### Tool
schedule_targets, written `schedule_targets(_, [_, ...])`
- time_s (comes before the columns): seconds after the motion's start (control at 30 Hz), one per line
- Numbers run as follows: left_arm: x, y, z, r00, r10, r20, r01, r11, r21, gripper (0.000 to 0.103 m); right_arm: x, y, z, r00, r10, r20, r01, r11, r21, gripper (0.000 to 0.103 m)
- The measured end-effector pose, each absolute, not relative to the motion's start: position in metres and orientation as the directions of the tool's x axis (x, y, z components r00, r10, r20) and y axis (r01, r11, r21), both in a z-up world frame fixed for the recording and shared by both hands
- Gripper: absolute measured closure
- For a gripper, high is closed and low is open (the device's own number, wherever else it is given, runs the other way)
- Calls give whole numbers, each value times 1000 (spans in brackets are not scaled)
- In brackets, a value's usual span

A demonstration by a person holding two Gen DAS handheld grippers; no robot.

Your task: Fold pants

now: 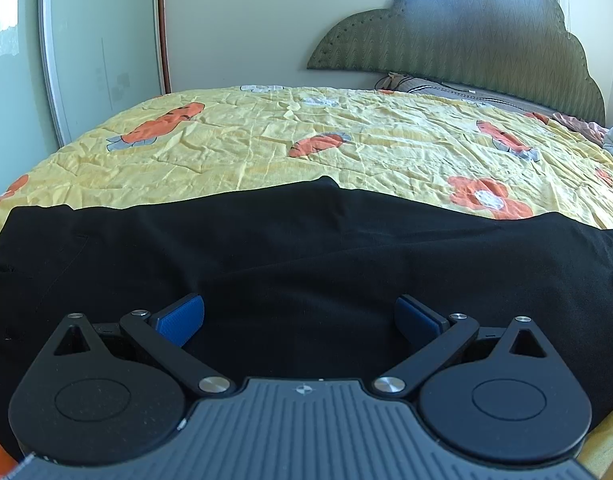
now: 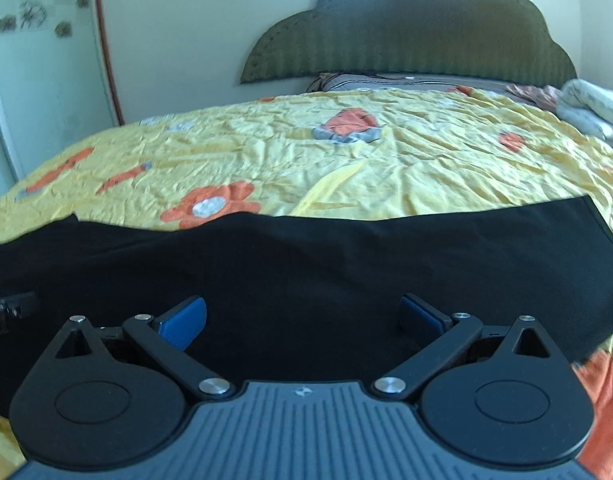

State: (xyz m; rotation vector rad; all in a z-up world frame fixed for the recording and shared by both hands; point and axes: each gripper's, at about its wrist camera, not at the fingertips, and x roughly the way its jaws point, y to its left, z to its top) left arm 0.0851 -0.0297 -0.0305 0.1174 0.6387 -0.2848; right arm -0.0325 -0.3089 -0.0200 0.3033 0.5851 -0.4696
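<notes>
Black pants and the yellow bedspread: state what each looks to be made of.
Pants: a soft, matte woven or knit cloth, probably cotton or a blend; it drapes in shallow folds with no sheen. Bedspread: thin printed cotton-like fabric, possibly lightly quilted; fine crinkles all over and flat orange flower prints. Neither fibre can be confirmed by sight.

The left gripper (image 1: 299, 316) is held low and level, its jaws spread wide, with the blue pads (image 1: 181, 320) angled outward and nothing clamped between them. The right gripper (image 2: 302, 318) is posed alike, with jaws parted wide and empty. Part of the left gripper is glimpsed at the left edge of the right wrist view.
</notes>
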Motion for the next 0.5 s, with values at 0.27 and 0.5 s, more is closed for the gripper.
schedule_targets(0.27, [79, -32, -26, 783, -224, -580, 299, 954, 35, 2, -160, -407, -5, 707, -466, -532, 702, 551, 451, 0])
schedule_targets(0.5, [58, -64, 1, 787, -289, -545, 395, 914, 86, 2, -208, -474, -37, 839, -311, -447, 538, 346, 769, 0])
